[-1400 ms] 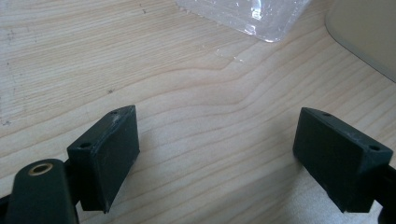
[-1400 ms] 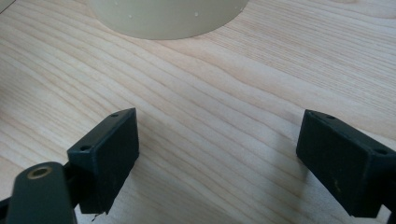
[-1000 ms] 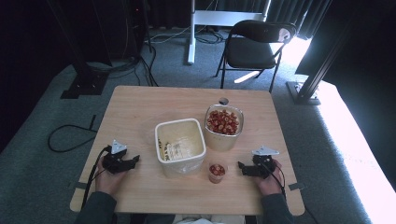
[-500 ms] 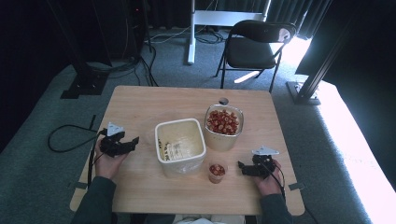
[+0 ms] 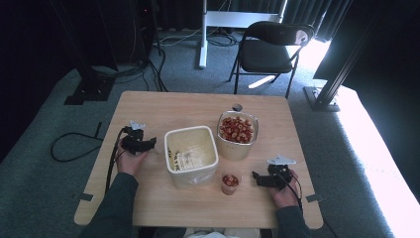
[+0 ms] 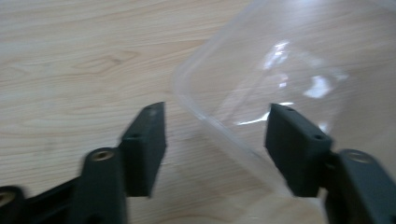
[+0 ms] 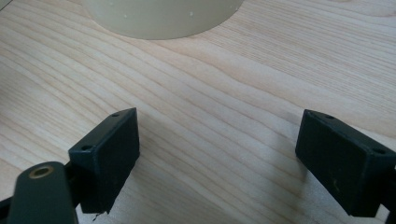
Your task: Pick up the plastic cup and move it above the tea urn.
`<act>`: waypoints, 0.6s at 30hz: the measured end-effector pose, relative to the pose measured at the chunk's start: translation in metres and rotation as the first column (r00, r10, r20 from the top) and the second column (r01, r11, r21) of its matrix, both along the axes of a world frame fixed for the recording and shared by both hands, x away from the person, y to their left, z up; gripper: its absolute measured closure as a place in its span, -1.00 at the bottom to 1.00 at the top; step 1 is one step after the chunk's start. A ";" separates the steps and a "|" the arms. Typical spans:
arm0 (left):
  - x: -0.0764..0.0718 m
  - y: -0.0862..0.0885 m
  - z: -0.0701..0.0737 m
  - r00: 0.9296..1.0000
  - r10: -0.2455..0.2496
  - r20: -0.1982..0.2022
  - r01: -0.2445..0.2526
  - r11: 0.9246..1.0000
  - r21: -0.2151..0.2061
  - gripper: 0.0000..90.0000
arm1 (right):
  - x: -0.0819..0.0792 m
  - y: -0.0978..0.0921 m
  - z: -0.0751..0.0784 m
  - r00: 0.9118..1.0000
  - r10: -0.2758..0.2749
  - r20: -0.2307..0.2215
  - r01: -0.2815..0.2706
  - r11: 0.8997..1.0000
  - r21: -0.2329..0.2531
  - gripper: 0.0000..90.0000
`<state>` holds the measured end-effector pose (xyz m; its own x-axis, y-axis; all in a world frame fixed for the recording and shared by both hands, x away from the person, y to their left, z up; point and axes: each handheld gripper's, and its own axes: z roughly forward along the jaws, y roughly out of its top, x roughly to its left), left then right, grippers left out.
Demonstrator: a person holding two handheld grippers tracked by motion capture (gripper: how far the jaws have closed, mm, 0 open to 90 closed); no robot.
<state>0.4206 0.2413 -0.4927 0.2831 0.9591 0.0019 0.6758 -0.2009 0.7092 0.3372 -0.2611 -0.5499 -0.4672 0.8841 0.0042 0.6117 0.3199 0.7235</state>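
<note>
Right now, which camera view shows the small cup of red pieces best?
The high view: the small cup stands whole on the table, its red contents visible, between the square container and the right gripper. In the right gripper view I cannot identify it; a pale container base appears.

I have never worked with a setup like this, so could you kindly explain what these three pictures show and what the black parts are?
A person sits at a wooden table and holds a hand-operated two-jaw gripper in each hand. The high view looks down from above: the left gripper points at a square, cream-coloured tub, and the right gripper lies near a small cup of red pieces. Behind it stands a bigger container full of the same red pieces.

The other two pictures come from cameras riding on the grippers, so the black blocks are their jaws. In the left gripper view, the open jaws frame the tub's clear rounded wall. In the right gripper view, the jaws stand wide open over bare wood. Neither gripper holds anything.
</note>
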 end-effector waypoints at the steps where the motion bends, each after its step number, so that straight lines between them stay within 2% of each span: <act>1: 0.001 0.004 0.001 1.000 0.028 -0.002 -0.028 0.999 0.018 0.14 | 0.000 0.000 0.000 1.000 0.000 0.000 0.000 1.000 0.000 -0.71; 3: 0.002 0.012 0.002 0.999 0.049 -0.015 -0.049 0.999 0.021 0.33 | 0.000 0.000 0.000 1.000 0.000 0.000 0.000 1.000 0.000 -0.71; 7: 0.001 0.029 0.002 0.997 0.076 -0.028 -0.075 0.997 0.020 0.57 | 0.000 0.000 0.000 1.000 0.000 0.000 0.000 1.000 0.000 -0.71; 9: 0.000 0.035 0.002 0.997 0.074 -0.037 -0.074 0.997 0.000 0.59 | 0.000 0.000 0.000 1.000 0.000 0.000 0.000 1.000 0.000 -0.71; 13: 0.003 0.038 -0.003 0.997 0.050 -0.065 -0.050 0.999 0.002 0.50 | 0.000 0.000 0.000 1.000 0.000 0.000 0.000 1.000 0.000 -0.71; 14: 0.004 0.040 -0.005 0.996 0.046 -0.072 -0.047 0.999 -0.011 0.51 | 0.000 0.000 0.000 1.000 -0.001 0.000 0.001 1.000 0.000 -0.71; 17: 0.005 0.043 -0.004 0.996 0.061 -0.071 -0.063 0.998 -0.016 0.67 | 0.000 0.000 0.000 1.000 -0.001 0.000 0.001 1.000 0.000 -0.71; 18: 0.004 0.048 -0.003 0.993 0.099 -0.058 -0.100 0.995 -0.018 0.67 | 0.000 0.000 0.000 1.000 -0.001 0.000 0.001 1.000 0.000 -0.71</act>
<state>0.4242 0.2892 -0.4953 0.1854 0.9821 -0.0321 0.7310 -0.1160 0.6724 0.3372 -0.2611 -0.5499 -0.4668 0.8844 0.0040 0.6119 0.3197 0.7235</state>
